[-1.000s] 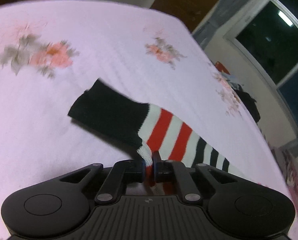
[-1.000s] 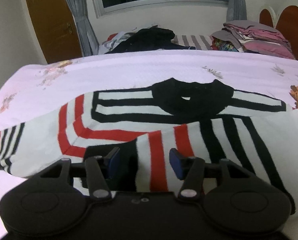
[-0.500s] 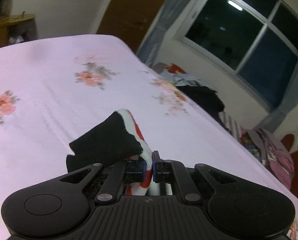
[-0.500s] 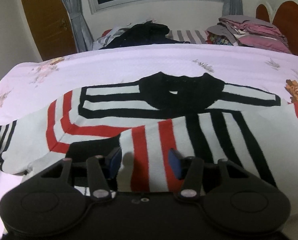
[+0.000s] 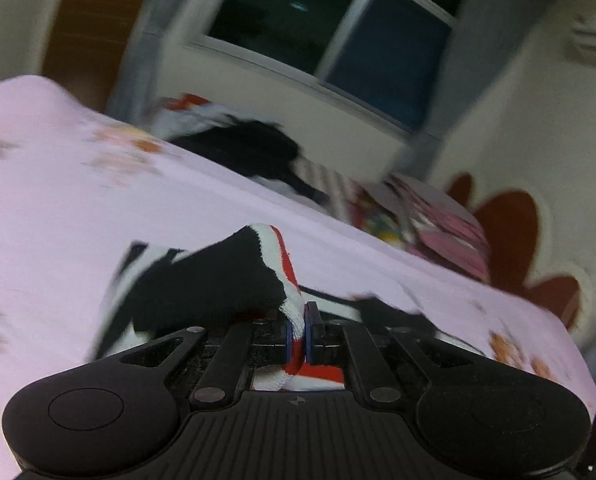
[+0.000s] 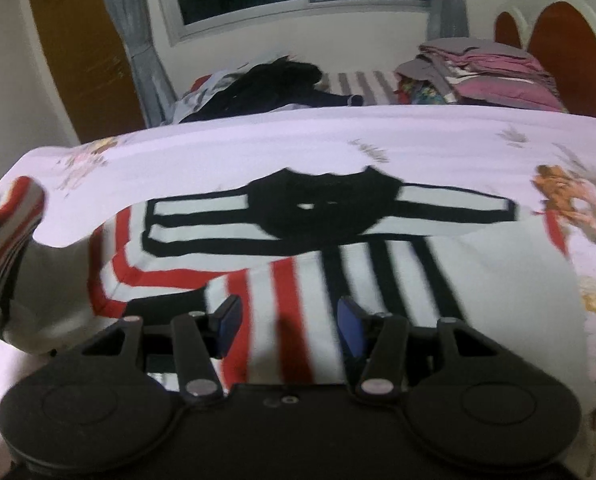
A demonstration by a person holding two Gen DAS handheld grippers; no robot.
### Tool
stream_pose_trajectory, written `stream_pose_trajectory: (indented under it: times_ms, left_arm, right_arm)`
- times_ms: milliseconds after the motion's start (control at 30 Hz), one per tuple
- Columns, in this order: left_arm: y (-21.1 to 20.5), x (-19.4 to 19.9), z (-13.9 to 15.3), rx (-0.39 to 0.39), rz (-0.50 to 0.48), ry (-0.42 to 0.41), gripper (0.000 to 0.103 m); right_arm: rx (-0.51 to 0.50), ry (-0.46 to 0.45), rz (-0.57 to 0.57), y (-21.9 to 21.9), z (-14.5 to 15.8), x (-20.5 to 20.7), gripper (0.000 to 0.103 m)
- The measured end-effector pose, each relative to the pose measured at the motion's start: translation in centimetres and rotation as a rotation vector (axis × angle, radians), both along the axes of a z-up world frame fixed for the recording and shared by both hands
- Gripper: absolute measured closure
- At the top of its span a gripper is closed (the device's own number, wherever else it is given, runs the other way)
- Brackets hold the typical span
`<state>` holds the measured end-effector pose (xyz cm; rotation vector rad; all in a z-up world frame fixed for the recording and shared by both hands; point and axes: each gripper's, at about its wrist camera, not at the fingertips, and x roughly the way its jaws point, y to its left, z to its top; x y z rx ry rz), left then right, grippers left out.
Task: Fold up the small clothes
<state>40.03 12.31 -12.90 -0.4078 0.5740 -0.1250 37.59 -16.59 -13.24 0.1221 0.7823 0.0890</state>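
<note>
A small sweater (image 6: 201,216) with white, black and red stripes and a black collar (image 6: 318,208) lies flat on the pink floral bedsheet (image 6: 338,132). My left gripper (image 5: 302,320) is shut on the edge of its left sleeve (image 5: 217,284), whose black cuff is lifted off the sheet and folded over. In the right wrist view that raised sleeve (image 6: 9,224) shows at the far left. My right gripper (image 6: 289,320) is open low over the sweater's near part, its blue pads (image 6: 229,316) apart with red and white stripes between them.
A heap of dark clothes (image 6: 281,80) and a stack of folded pink and grey laundry (image 6: 486,68) lie at the far side of the bed. A brown scalloped headboard (image 6: 566,48) stands at the right. A door (image 6: 81,48) and a window are behind.
My left gripper has lifted the sleeve off the sheet and swung it toward the sweater's body, rolling as it went. The right gripper crept a little forward over the sweater, still open.
</note>
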Motion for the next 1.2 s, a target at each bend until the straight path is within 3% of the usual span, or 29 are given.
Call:
stream_pose_trajectory:
  times_ms: [100, 233, 300, 400, 433, 500, 533, 667, 800, 967, 1067, 1167, 1200]
  left_arm:
    - [-4.9, 0.8, -0.7, 0.016, -0.123, 0.024, 0.098]
    - [-10.5, 1.8, -3.2, 0.101, -0.261, 0.139, 0.097]
    - [-11.8, 2.1, -4.3, 0.129, -0.286, 0.21, 0.097]
    - [-12.1, 0.9, -4.1, 0.146, -0.285, 0.218, 0.094]
    - [-12.0, 0.7, -3.7, 0.153, -0.286, 0.216, 0.086]
    - [-11.3, 0.0, -2.8, 0.166, -0.275, 0.194, 0.023]
    - [-10.7, -0.7, -2.2, 0.181, -0.249, 0.165, 0.017]
    - [-8.2, -2.4, -1.4, 0.219, -0.204, 0.127, 0.017]
    - [-3.4, -3.4, -1.4, 0.239, -0.078, 0.149, 0.017]
    - [0.6, -4.5, -3.0, 0.278, 0.01, 0.187, 0.017]
    - [1.5, -5.0, -4.5, 0.329, 0.024, 0.193, 0.017]
    - [1.9, -4.5, -5.8, 0.335, 0.034, 0.204, 0.018]
    - [1.9, -4.2, -6.1, 0.33, 0.032, 0.198, 0.025]
  right_arm:
    - [0.004, 0.0, -0.033, -2.2, 0.1, -1.1, 0.051]
    - [0.04, 0.012, -0.068, -4.6, -0.2, -2.2, 0.05]
    - [0.069, 0.017, -0.075, -5.4, -0.2, -2.6, 0.048]
    - [0.085, 0.008, -0.065, -5.8, 0.0, -3.0, 0.044]
    - [0.088, 0.005, -0.059, -5.7, 0.1, -3.0, 0.044]
    - [0.101, -0.001, -0.044, -5.4, 0.3, -3.0, 0.044]
    - [0.112, -0.005, -0.03, -5.0, 0.4, -2.9, 0.044]
    - [0.129, -0.024, 0.05, -2.4, 1.1, -2.7, 0.042]
    - [0.11, -0.024, 0.157, 1.5, 1.2, -2.4, 0.042]
    - [-0.019, 0.01, 0.239, 6.7, -0.7, -1.3, 0.043]
    - [-0.098, 0.018, 0.232, 8.3, -1.8, -0.4, 0.049]
    - [-0.097, 0.018, 0.225, 8.7, -2.1, 0.5, 0.07]
    - [-0.083, 0.018, 0.216, 8.6, -2.0, 0.7, 0.074]
